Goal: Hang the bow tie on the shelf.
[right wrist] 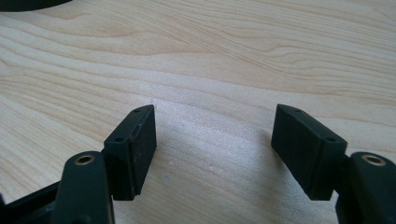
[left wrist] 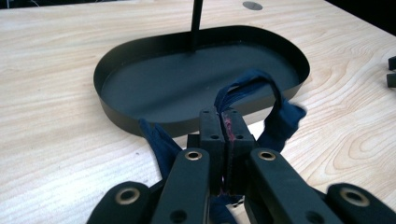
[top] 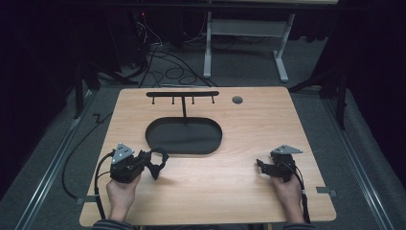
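Left gripper (top: 154, 163): stood at 8 o'clock on the table in the high view; its jaws were closed tight on a dark blue fabric strap (left wrist: 261, 100).
Fabric strap: soft woven band, pinched between the pads; one loop arched above the jaw tips, loose ends hung to both sides. It sat just short of the tray's near rim.
Left gripper view: revealed the strap's blue colour and a reddish trace at the pad seam; in the high view the strap (top: 160, 160) read as a plain dark loop.
Right gripper (top: 261, 165): stood at 4 o'clock on the table; its jaws were spread wide with nothing between them.
Right gripper view: showed flat black rectangular pads (right wrist: 135, 149) over bare wood grain.
Tray (top: 158, 143): black, oval, shallow, with a thin upright wall and a matt floor; lay at table centre.
Rack (top: 182, 94): black T-shaped post rising from the tray, crossbar with small pegs at 12 o'clock; the high view gave the crossbar, the left gripper view the post (left wrist: 196, 18).
Table (top: 230, 191): pale wood-grain top, rounded corners, a grey round cap (top: 237, 100) at 1 o'clock.
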